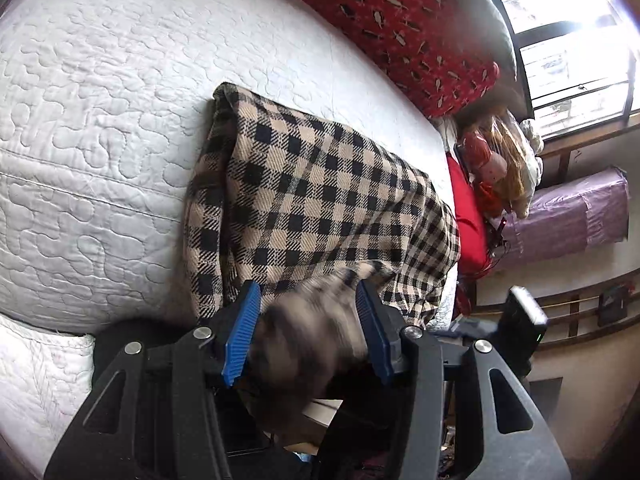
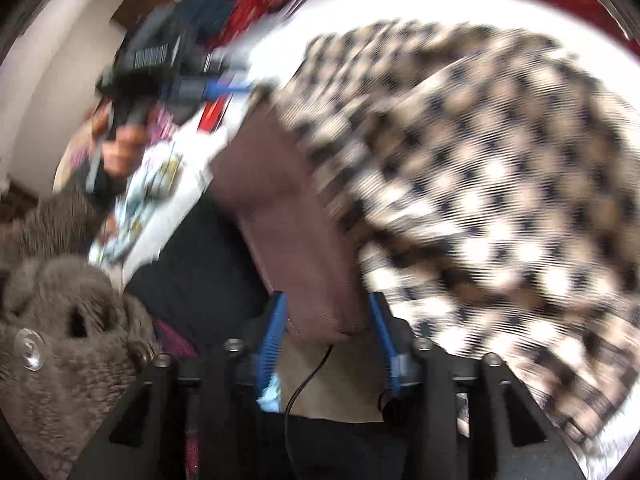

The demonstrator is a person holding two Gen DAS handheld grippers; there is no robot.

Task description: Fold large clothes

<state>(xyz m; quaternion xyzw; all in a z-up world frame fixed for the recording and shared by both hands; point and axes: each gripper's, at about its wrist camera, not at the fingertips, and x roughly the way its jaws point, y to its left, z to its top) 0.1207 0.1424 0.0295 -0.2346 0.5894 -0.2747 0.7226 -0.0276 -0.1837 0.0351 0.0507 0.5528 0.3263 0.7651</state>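
Garment (image 1: 320, 184): 1, checked | grippers: 2, left gripper (image 1: 308, 312), right gripper (image 2: 328, 320)

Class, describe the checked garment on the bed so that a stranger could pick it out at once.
Start at the white quilted bedspread covering the bed. The checked garment lies on it near the bed's edge, partly folded, below a red patterned pillow. Only it has beige-and-black checks, and part of it sits between the left gripper jaws.

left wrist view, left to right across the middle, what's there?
White quilted bedspread → checked garment → red cushion → doll → purple-wrapped roll.
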